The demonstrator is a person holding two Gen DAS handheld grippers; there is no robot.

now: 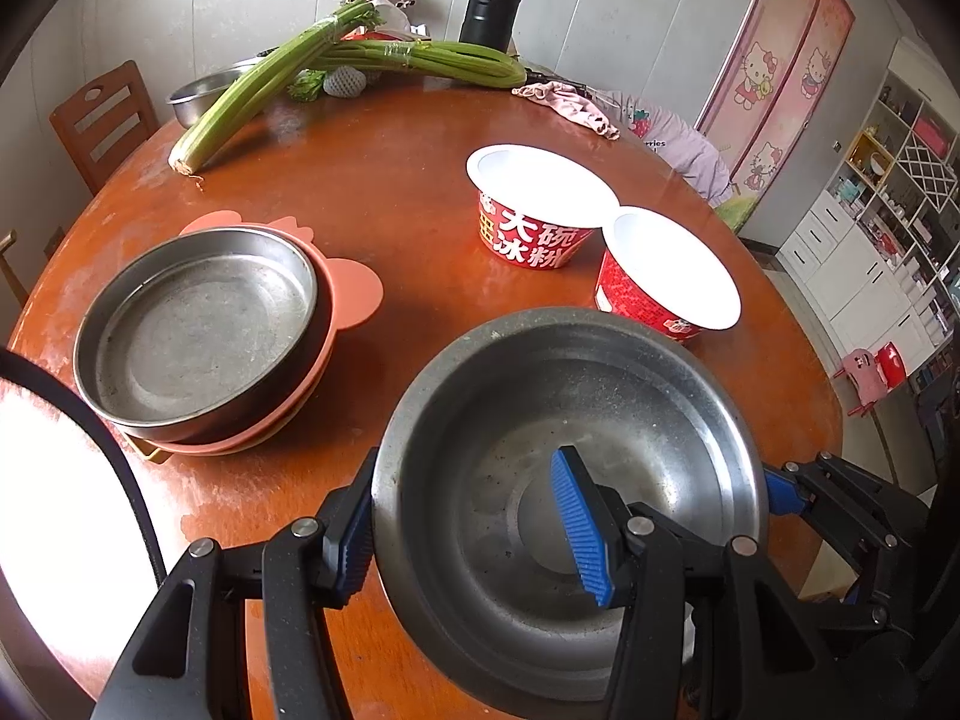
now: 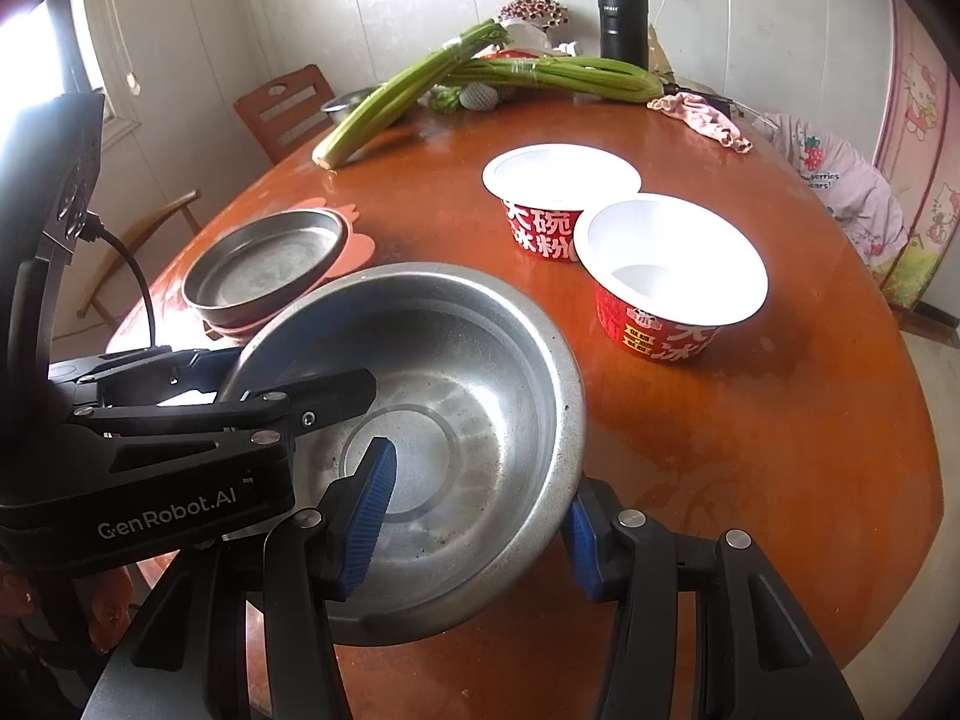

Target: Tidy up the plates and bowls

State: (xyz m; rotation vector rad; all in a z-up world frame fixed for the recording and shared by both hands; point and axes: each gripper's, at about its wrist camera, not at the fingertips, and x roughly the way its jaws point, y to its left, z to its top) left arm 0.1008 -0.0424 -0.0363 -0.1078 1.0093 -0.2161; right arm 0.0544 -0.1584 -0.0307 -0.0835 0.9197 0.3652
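A steel bowl (image 1: 576, 420) (image 2: 456, 372) stands on the round wooden table near its front edge. My left gripper (image 1: 474, 534) straddles its left rim, one finger outside, one inside. My right gripper (image 2: 474, 525) straddles its right rim the same way. In both, the gap between the pads looks wider than the rim, so whether they clamp it is unclear. A steel plate (image 1: 198, 324) (image 2: 270, 264) lies on a pink silicone plate (image 1: 354, 294) at the left. Two red paper bowls (image 1: 534, 216) (image 1: 666, 276) (image 2: 558, 198) (image 2: 666, 276) stand upright at the right, side by side.
Celery bunches (image 1: 384, 60) (image 2: 480, 72), a black flask (image 1: 492, 0) (image 2: 624, 18), a steel basin (image 1: 198, 96) and a pink cloth (image 1: 570, 105) lie along the far edge of the table (image 1: 390, 180). Wooden chairs (image 1: 102, 120) stand at the left. Shelves (image 1: 888, 204) are at the right.
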